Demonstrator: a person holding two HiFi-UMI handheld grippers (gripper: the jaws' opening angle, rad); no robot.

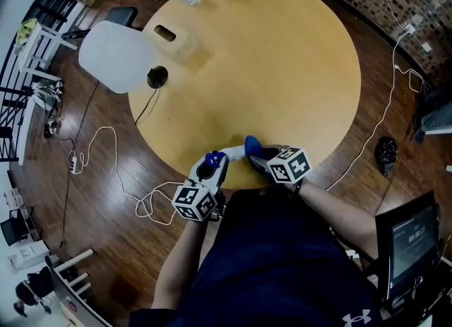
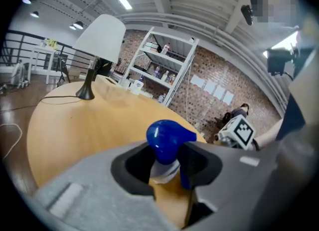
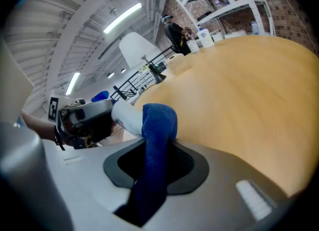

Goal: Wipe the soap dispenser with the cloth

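At the near edge of the round wooden counter (image 1: 282, 71), the white plastic soap dispenser (image 3: 124, 117), judged light and slick, is clamped by its rigid neck in the left claw (image 2: 167, 167). The limp blue cloth (image 3: 158, 125) is pinched in the right claw (image 3: 154, 162).

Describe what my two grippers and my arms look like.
The left gripper and right gripper have smooth light grey bodies, with black lining at the fingers. Each carries a white cube printed with black square markers. The person wears a dark navy short-sleeved top with a small white logo.
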